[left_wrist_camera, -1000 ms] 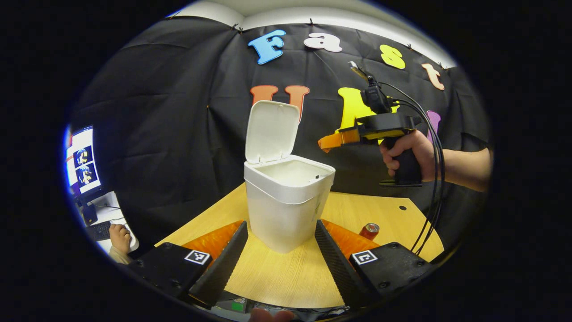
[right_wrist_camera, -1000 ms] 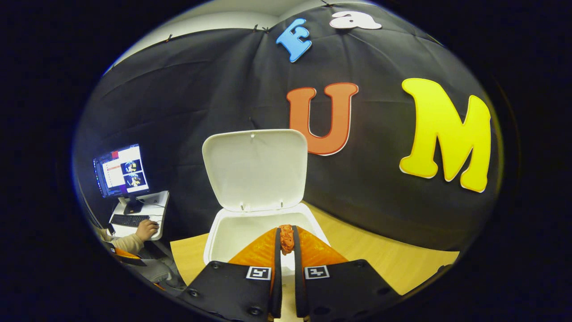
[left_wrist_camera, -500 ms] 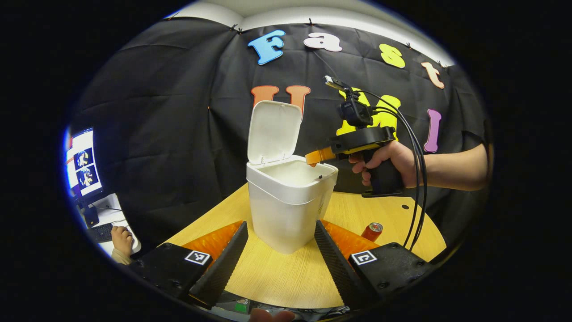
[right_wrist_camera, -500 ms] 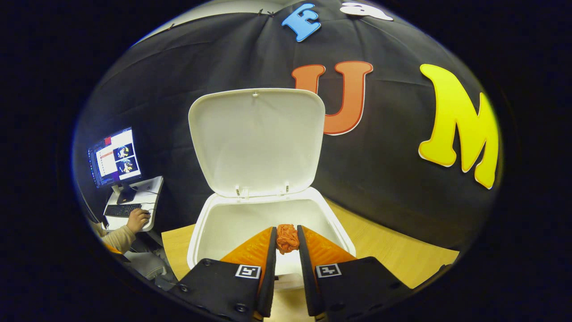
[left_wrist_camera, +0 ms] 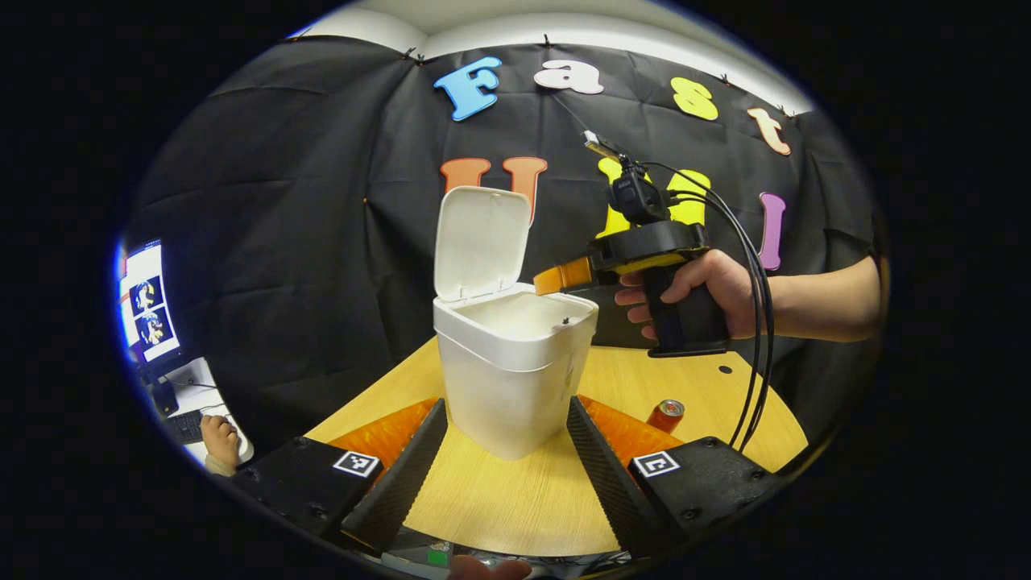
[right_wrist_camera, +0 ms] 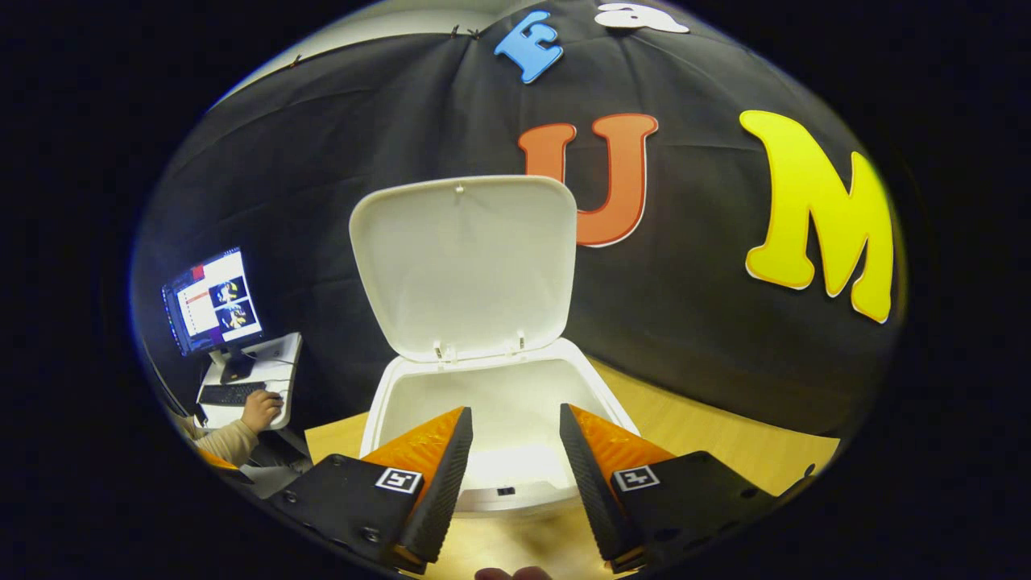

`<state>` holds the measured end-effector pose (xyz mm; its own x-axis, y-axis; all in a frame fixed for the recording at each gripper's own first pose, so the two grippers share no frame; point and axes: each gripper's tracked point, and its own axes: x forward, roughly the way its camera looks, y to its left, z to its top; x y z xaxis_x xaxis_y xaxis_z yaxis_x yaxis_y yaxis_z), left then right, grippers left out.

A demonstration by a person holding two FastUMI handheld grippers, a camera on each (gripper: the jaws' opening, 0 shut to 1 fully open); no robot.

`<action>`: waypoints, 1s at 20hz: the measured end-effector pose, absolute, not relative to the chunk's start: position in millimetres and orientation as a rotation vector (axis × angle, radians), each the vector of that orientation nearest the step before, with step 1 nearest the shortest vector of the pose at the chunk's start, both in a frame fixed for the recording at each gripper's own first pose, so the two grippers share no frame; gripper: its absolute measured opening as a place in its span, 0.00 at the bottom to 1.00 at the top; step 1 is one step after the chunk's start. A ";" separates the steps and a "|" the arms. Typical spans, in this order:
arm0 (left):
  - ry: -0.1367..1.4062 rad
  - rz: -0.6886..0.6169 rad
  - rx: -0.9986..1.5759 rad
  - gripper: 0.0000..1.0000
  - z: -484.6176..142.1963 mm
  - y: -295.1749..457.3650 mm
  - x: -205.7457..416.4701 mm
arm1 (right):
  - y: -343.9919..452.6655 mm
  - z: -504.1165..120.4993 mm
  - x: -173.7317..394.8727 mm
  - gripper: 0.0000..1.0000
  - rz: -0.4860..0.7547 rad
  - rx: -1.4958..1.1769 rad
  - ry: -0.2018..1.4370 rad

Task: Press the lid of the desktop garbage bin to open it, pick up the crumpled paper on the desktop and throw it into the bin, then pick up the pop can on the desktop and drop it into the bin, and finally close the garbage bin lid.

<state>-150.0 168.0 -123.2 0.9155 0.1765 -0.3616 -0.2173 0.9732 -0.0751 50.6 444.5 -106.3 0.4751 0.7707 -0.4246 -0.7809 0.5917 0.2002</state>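
1. The garbage bin (left_wrist_camera: pixel 511 379) stands on the desk (left_wrist_camera: pixel 515 499) with its lid (left_wrist_camera: pixel 481 242) upright and the mouth open.
2. The right gripper (right_wrist_camera: pixel 507 439) hangs over the bin's near rim — jaws released, nothing between them.
3. The left gripper (left_wrist_camera: pixel 506 451) sits low at the desk's near edge, jaws spread, flanking the bin without touching.
4. The pop can (left_wrist_camera: pixel 665 415) stands right of the bin — well apart.

Lab booth: black cloth wall (left_wrist_camera: pixel 306 201), monitor desk (right_wrist_camera: pixel 242 379).

Black cloth wall (left_wrist_camera: pixel 282 209) behind wooden table (left_wrist_camera: pixel 515 499).
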 end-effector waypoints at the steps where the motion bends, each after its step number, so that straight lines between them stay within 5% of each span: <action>1: 0.356 0.189 -0.113 0.98 -123.0 163.8 -146.5 | 436.5 -94.5 45.6 0.75 0.967 0.002 0.484; 3: 0.350 0.161 -0.109 0.98 -125.1 156.0 -142.8 | 413.9 -73.1 46.9 0.91 0.949 0.035 0.427; 9: 0.330 0.040 -0.101 0.98 -123.2 112.1 -125.0 | 321.4 -29.9 38.4 0.92 0.853 0.148 0.346; 20: 0.378 -0.210 -0.050 0.98 -144.1 6.5 -99.5 | 109.9 -50.3 33.8 0.92 0.458 0.094 0.309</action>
